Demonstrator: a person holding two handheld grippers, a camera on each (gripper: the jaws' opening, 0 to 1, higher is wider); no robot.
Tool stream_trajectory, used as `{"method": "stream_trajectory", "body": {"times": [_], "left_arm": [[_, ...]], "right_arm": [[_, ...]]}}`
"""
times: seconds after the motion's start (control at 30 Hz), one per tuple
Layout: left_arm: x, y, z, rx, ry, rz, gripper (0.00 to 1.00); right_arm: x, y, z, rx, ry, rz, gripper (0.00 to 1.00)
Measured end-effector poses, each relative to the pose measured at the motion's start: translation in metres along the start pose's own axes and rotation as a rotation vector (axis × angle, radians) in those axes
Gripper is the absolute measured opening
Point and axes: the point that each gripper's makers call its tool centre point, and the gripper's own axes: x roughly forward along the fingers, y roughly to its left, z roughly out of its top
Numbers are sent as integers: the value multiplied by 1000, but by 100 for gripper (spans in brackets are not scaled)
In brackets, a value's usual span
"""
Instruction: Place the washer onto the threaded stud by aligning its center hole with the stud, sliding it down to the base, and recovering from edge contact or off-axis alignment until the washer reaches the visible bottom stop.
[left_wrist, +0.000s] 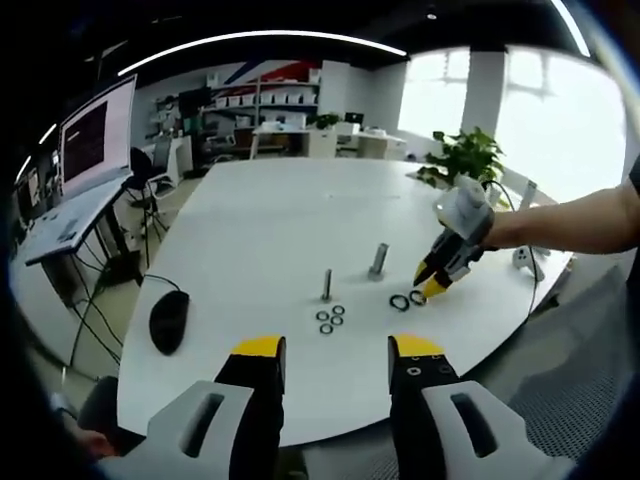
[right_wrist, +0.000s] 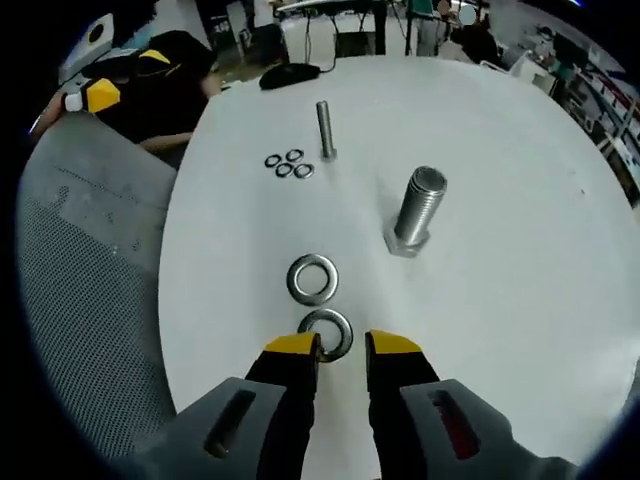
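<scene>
Right gripper (right_wrist: 341, 347) tips sit at the near washer (right_wrist: 327, 332), jaws a narrow gap apart, straddling its near edge; whether they actually pinch it can't be told. Second washer (right_wrist: 313, 278) lies just past it. Big stud (right_wrist: 415, 211) stands upright ahead and right of the jaws, apart from both washers. Thin stud (right_wrist: 325, 130) farther out, four small washers (right_wrist: 288, 164) beside it. Table (right_wrist: 500, 150) is white. Left gripper (left_wrist: 336, 350) hangs over the near table edge, jaws wide apart, holding nothing. Forearm (left_wrist: 570, 222) reaches in from the right, angled down. Mouse (left_wrist: 168, 320) left of the jaws.
</scene>
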Motion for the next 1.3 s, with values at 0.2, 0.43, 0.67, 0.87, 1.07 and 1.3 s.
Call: {"method": "stream_trajectory", "body": {"times": [0.2, 0.43, 0.67, 0.87, 1.07, 1.3], "left_arm": [[0, 0, -2, 1, 10, 0, 39], [0, -1, -2, -1, 13, -3, 39], [0, -1, -2, 1, 14, -5, 39], [0, -1, -2, 1, 11, -6, 39], [0, -1, -1, 3, 11, -8, 39], [0, -1, -1, 5, 11, -9, 38]], "right_arm": [[1, -3, 2, -32, 2, -19, 19], [3, -3, 5, -98, 18, -36, 18], [5, 1, 7, -146, 17, -35, 8], [4, -1, 6, -139, 13, -55, 7], [0, 0, 5, -95, -18, -58, 6], [-8, -3, 7, -40, -56, -61, 6]]}}
